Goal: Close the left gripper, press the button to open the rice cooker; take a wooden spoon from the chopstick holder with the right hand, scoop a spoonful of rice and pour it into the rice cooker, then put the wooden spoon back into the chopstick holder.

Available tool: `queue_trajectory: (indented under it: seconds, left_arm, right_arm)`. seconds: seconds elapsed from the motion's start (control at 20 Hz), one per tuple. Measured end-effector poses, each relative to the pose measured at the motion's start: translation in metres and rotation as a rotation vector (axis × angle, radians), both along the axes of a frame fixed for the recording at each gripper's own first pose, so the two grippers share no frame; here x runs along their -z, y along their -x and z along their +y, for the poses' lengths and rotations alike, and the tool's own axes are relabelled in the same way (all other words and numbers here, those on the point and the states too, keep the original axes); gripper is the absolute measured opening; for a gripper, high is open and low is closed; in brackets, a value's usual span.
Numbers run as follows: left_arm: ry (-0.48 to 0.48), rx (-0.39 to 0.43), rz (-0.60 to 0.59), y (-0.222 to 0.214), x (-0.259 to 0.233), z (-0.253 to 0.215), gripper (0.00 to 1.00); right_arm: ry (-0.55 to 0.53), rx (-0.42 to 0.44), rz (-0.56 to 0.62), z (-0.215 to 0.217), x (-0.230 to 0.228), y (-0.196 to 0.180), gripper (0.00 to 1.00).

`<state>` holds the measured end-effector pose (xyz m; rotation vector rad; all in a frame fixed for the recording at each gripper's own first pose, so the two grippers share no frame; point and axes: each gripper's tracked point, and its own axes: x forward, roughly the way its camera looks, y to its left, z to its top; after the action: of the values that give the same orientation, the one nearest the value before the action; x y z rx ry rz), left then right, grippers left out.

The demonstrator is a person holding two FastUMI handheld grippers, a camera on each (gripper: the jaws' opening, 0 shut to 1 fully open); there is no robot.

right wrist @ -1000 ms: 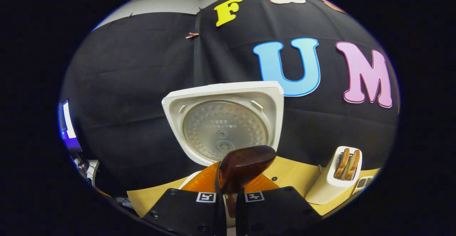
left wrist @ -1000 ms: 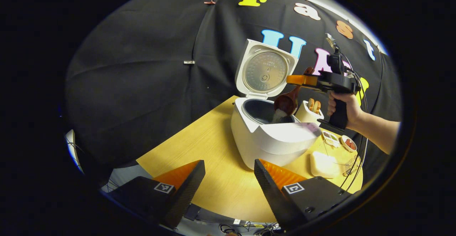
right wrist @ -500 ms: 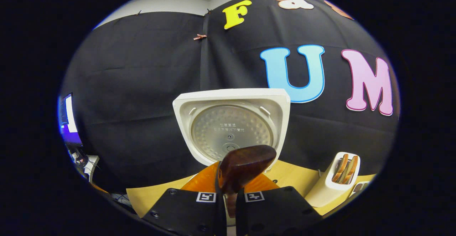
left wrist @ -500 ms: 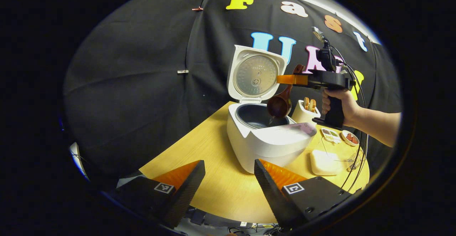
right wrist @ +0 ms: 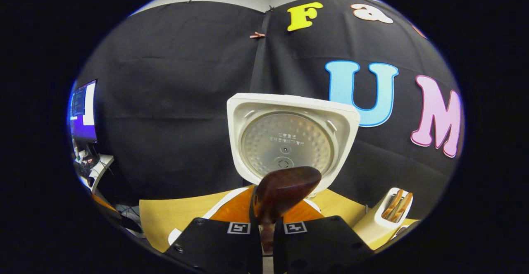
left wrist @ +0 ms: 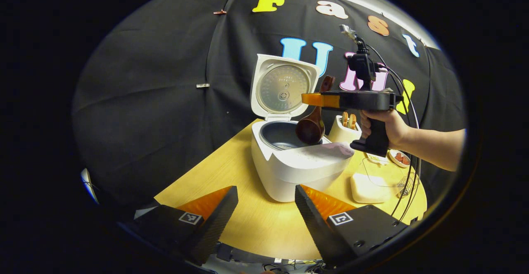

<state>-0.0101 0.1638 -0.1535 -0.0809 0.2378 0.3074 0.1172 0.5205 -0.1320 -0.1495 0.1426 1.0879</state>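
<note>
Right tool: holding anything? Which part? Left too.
The right tool is shut on the wooden spoon, gripping its handle near the top end, bowl hanging over the rice cooker. The left tool is open, holding nothing.

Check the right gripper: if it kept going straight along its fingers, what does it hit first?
Probably the rice cooker's raised lid, which stands dead ahead beyond the right gripper and the wooden spoon it holds. Depth is unclear.

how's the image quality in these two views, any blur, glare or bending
Left gripper view: strong fisheye bending, with the table edge curving; the rice cooker looks sharp, and the white box is washed out. Right gripper view: the lid's metal plate shows soft sheen, no harsh glare; the wooden spoon, close to the lens and clamped in the right hand-held gripper, is slightly soft.
</note>
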Motion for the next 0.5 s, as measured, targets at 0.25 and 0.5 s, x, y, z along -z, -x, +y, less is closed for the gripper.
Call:
queue_trajectory:
  seconds: [0.25,0.5]
  left_arm:
    - [0.007,0.008,0.0,0.001,0.0,-0.004,0.96]
    - [0.021,0.036,-0.027,-0.008,-0.016,-0.021,0.96]
  right_arm:
    - [-0.112,0.089,0.036,-0.032,-0.043,-0.015,0.14]
    - [-0.229,0.254,0.043,-0.123,-0.094,-0.05,0.14]
